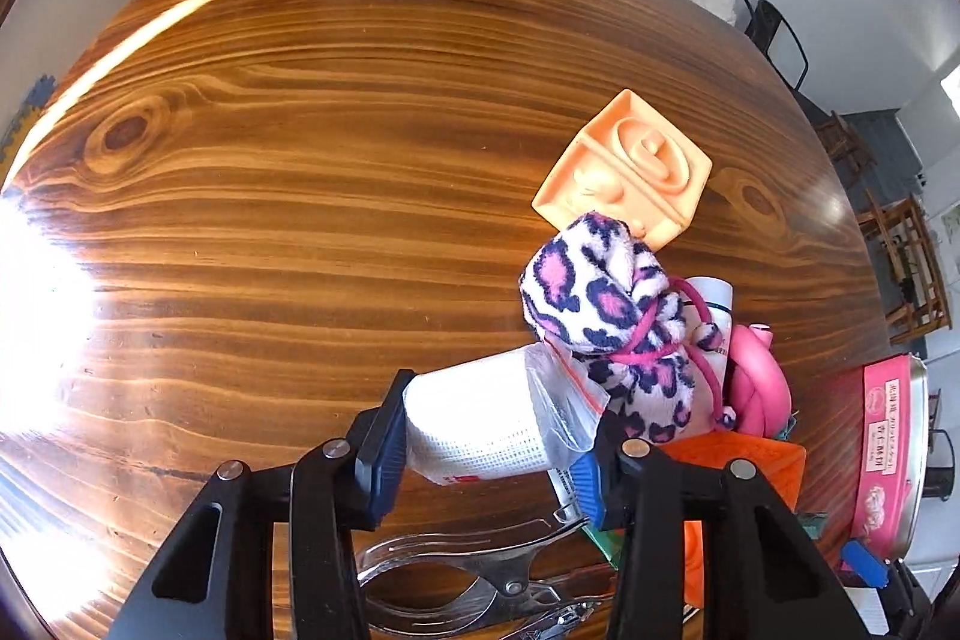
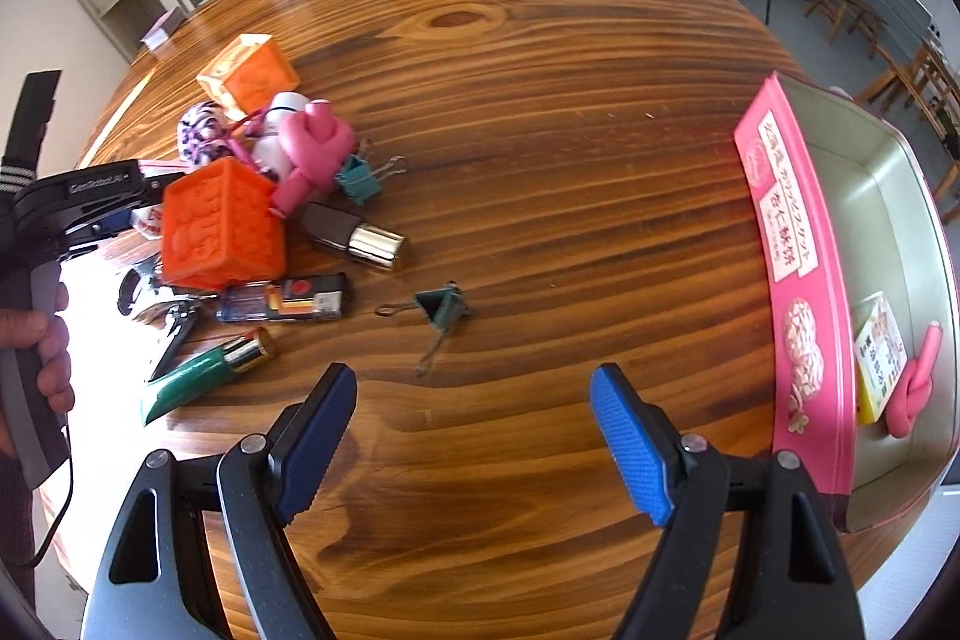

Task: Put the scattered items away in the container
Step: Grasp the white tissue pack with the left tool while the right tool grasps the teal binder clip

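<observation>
The left tool [image 1: 486, 451] is clamped across a white gauze roll in a plastic bag [image 1: 480, 418], at the edge of the clutter pile, well left of the pink tin [image 2: 798, 292]. It looks light, soft and crushable, its wrapper slippery, so a mid-body hold seems best. The right tool [image 2: 474, 445] gapes wide, holding nothing. The tin holds a pink knotted toy [image 2: 912, 388] and a small yellow box [image 2: 879, 352].
</observation>
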{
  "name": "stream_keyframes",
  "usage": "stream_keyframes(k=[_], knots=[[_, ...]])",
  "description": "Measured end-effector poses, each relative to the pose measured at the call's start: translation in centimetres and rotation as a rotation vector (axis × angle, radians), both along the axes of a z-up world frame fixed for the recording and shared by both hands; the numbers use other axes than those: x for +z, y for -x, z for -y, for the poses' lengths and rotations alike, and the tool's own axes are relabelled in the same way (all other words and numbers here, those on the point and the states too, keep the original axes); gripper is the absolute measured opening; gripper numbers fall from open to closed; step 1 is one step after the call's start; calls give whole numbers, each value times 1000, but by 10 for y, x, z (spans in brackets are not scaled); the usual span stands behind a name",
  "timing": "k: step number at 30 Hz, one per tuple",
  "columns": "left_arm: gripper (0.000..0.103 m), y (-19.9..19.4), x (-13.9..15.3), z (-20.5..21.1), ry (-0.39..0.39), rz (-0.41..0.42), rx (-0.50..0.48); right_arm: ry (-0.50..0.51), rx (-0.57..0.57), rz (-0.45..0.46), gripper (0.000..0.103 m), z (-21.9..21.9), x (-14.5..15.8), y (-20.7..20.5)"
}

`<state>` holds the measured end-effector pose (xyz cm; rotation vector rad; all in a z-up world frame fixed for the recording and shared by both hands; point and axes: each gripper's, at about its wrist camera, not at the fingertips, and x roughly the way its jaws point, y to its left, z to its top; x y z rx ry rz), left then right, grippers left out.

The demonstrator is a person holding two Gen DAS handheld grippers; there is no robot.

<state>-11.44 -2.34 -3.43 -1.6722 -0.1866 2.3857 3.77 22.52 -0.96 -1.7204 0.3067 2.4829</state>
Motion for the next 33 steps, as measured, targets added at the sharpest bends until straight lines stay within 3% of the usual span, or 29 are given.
stream_keyframes(k=[15,22,25,27,33], knots=[[46,-25,30,28,-7,-44,75,41,60,-14,83,7,-14,27],[46,-28,31,26,1,-40,77,14,87,5,83,10,-28,37],[46,-33,32,23,5,-40,73,-29,102,-9,66,9,-28,35],[46,-38,36,20,7,-42,67,-41,110,-19,43,6,-27,33],[46,-58,55,9,11,-66,59,19,97,-47,43,-10,-20,17]])
